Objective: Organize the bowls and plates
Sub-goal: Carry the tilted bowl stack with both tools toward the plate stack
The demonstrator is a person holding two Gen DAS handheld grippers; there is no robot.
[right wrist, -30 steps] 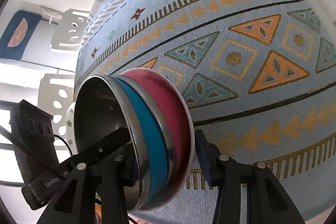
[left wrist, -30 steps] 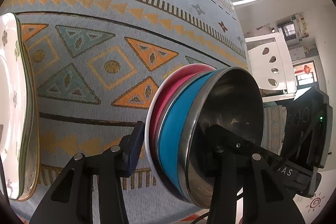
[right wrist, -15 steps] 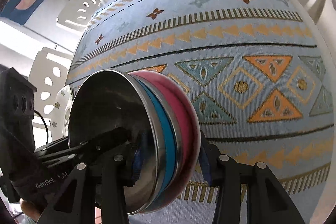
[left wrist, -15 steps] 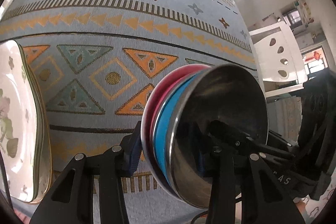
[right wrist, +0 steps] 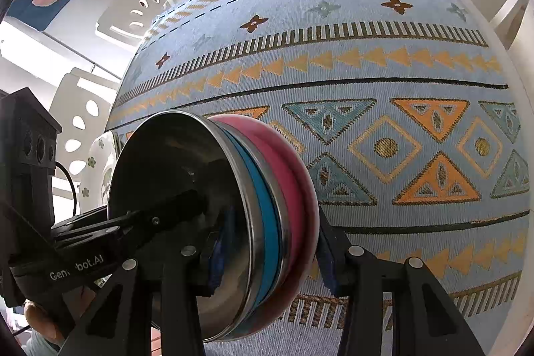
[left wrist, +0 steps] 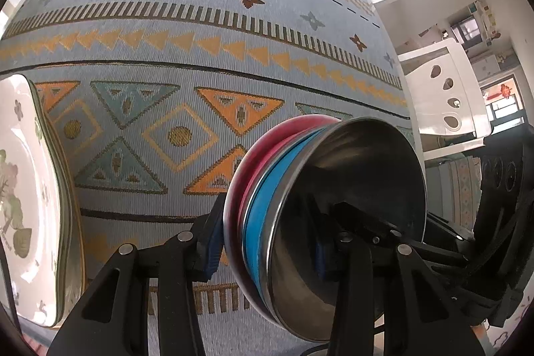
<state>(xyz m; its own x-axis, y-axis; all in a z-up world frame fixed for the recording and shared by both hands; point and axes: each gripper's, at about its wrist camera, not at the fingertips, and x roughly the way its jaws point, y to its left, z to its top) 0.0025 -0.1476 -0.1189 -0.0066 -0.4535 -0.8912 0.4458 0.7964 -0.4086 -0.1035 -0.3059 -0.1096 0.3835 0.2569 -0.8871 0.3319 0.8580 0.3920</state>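
Shiny steel lines the inside of the top bowl (left wrist: pixel 353 189) in a small stack of bowls. Under it sits a blue bowl (left wrist: pixel 258 222), and under that a pink bowl (left wrist: pixel 243 169). The stack is tipped on its side and held up above the table (left wrist: pixel 200 32), which has a blue cloth with orange and teal triangles.

The left gripper (left wrist: pixel 267 242) pinches one side of the stack: one of its jaws is inside the steel bowl and the other presses the pink bottom. The right gripper (right wrist: pixel 270 252) pinches the other side the same way, with a jaw inside and a jaw outside.

A white plate with flowers (left wrist: pixel 20 189) lies on the table, off to the left of the stack. White chairs (left wrist: pixel 444 95) stand by the table.
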